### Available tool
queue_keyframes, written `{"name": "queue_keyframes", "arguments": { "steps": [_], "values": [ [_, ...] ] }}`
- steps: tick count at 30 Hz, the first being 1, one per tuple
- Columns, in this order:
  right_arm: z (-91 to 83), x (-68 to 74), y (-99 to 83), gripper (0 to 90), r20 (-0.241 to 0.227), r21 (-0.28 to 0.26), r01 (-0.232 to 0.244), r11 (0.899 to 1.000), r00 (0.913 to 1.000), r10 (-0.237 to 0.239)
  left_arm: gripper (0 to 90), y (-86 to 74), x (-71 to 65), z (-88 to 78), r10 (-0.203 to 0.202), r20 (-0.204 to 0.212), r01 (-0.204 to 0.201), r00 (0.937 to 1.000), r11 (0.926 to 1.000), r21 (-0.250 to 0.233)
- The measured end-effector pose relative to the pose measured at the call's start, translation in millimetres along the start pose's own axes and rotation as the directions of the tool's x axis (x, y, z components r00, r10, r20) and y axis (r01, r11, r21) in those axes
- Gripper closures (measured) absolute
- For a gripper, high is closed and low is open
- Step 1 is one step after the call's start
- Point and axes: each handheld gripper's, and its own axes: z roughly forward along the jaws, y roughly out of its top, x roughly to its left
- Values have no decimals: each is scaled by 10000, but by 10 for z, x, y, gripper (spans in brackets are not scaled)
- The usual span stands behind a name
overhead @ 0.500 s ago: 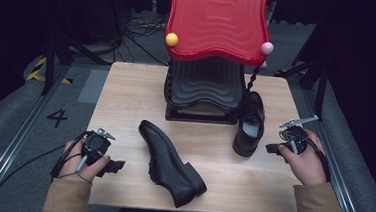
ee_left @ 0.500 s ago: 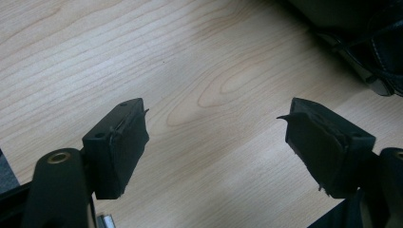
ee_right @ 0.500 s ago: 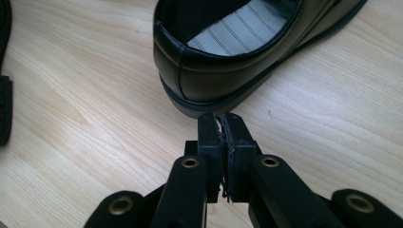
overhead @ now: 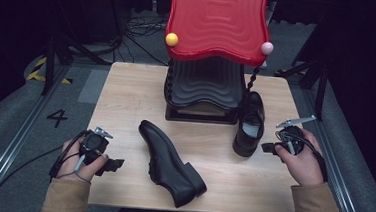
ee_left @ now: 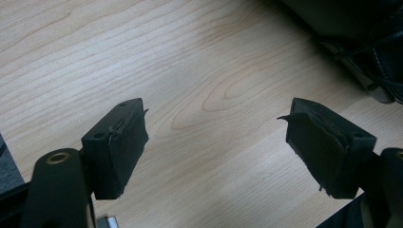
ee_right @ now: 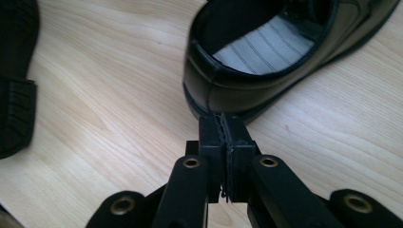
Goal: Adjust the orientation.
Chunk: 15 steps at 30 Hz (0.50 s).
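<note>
We hold our right gripper (overhead: 269, 147) at the table's (overhead: 127, 91) right edge, jaws pressed together on nothing, just beside the heel of the upright shoe (overhead: 249, 125), perhaps to nudge it or to open for its rim. That shoe stands right of the black rack (overhead: 204, 92) under the red tray (overhead: 217, 23). Our left gripper (overhead: 114, 165) rests near-left with jaws spread wide and empty, aimed at the other shoe (overhead: 169, 162), which lies on its side mid-table.
</note>
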Motion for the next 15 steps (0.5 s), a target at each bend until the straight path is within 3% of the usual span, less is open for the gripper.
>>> {"name": "queue_keyframes", "arguments": {
  "steps": [2, 3, 5, 7, 11, 14, 15],
  "values": [
    [-4, 28, 9, 888, -200, -105, 34, 9999, 9998, -36, 221, 3, -4, 3, -5, -1, 5, 10000, 10000, -7],
    [-9, 137, 54, 892, -1076, -525, 230, 9984, 9938, -286, 221, 9, -9, 10, 29, 76, -29, 10000, 10000, 30],
    [-11, 187, 75, 893, -1299, -622, 368, 9974, 9905, -447, 221, 12, -13, 14, 51, 67, -51, 10000, 10000, 38],
    [-11, 370, 155, 895, -1444, -803, 929, 9924, 9841, -1038, 221, 14, -18, 14, 60, 71, -61, 10000, 10000, 66],
    [-18, 593, 247, 895, -1690, -892, 1542, 9840, 9713, -1675, 221, 13, -19, 5, 52, 94, -53, 9999, 10000, 41],
    [4, 747, 300, 897, -2008, -952, 1858, 9780, 9587, -2017, 221, 3, -10, 14, 60, 177, -62, 9998, 9999, 96],
    [4, 747, 300, 897, -2008, -952, 1858, 9780, 9587, -2017, 222, 3, -10, 14, 60, 177, -62, 9998, 9999, 96]
  ]
}}
